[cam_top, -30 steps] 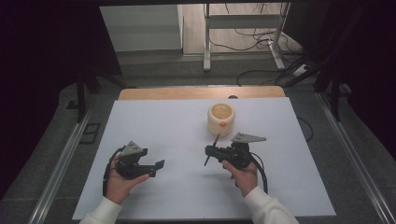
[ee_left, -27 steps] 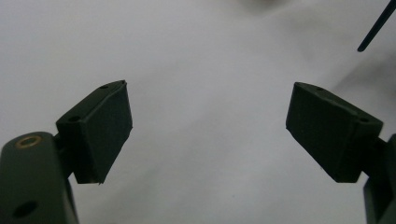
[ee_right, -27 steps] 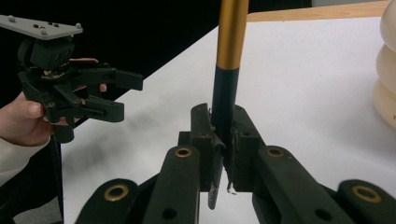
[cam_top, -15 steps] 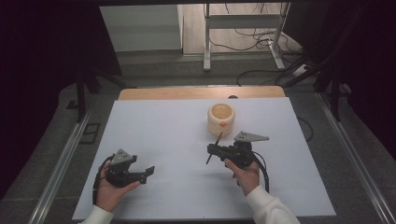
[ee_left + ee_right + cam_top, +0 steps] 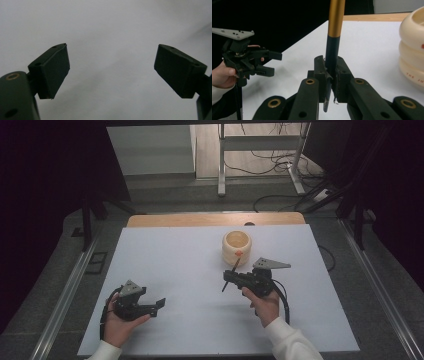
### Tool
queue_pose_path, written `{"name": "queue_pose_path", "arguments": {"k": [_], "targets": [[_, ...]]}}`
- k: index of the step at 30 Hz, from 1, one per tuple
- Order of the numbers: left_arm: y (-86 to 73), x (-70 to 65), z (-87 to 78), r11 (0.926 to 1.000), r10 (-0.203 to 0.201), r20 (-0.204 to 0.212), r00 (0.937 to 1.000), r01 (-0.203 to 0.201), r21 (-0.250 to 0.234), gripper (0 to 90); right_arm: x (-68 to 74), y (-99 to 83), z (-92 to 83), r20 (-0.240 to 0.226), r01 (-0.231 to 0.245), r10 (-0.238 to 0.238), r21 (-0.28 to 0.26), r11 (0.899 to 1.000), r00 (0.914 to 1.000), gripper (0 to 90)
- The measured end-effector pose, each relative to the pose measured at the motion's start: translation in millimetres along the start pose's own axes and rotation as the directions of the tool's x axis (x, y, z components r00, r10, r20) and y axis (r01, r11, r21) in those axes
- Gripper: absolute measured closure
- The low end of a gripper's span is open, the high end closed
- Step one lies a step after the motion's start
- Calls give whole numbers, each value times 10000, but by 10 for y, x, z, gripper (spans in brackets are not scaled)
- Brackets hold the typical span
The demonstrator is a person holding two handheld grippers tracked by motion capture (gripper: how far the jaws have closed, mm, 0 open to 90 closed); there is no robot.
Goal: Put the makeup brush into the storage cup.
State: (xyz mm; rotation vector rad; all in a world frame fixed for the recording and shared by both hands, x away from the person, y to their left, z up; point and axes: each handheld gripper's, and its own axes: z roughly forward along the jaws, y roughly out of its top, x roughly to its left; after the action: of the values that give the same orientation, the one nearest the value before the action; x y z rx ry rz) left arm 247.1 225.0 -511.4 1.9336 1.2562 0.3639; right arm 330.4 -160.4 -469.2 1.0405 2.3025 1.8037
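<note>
Clamping a slim brush [image 5: 333,50] upright, the right tongs [image 5: 231,279] are aiming it at the cream pot [image 5: 236,247] at twelve o'clock, while the left tongs [image 5: 111,72] are waiting wide open and empty over the white surface [image 5: 190,265].

The pen [image 5: 333,47] was black with a gold band; the ribbed pot [image 5: 236,247] at its one o'clock was cream with an orange spot; the table [image 5: 175,265] was plain white.

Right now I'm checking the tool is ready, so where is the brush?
In the high view the brush sits right of centre, clamped in the right gripper, its tip pointing toward the cream holder just beyond.
</note>
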Motion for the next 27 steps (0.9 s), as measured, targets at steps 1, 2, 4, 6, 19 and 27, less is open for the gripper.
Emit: {"name": "queue_pose_path", "arguments": {"k": [1, 2, 4, 6, 19, 27], "targets": [[0, 0, 0, 10000, 0, 0, 10000, 0, 0, 136, 0, 0, 0, 0, 0, 0, 0, 10000, 10000, 833], [0, -7, 4, 10000, 26, -8, 10000, -26, 38, 136, -10, 23, -20, 32, 23, -23, -62, 10000, 10000, 833], [0, -13, 7, 10000, 33, -9, 10000, -33, 45, 136, -17, 39, -33, 60, 18, -18, -127, 9999, 10000, 833], [0, -15, 9, 10000, 24, -8, 10000, -23, 35, 137, -24, 48, -42, 68, 25, -24, -172, 9998, 10000, 833], [2, -18, 9, 10000, -52, 101, 9999, 52, 46, 140, -85, 233, -146, 389, 146, -121, -639, 9979, 9992, 832], [7, -22, 12, 9999, -110, 220, 9997, 108, 92, 145, -124, 328, -163, 557, 196, -146, -904, 9957, 9983, 832]]}}
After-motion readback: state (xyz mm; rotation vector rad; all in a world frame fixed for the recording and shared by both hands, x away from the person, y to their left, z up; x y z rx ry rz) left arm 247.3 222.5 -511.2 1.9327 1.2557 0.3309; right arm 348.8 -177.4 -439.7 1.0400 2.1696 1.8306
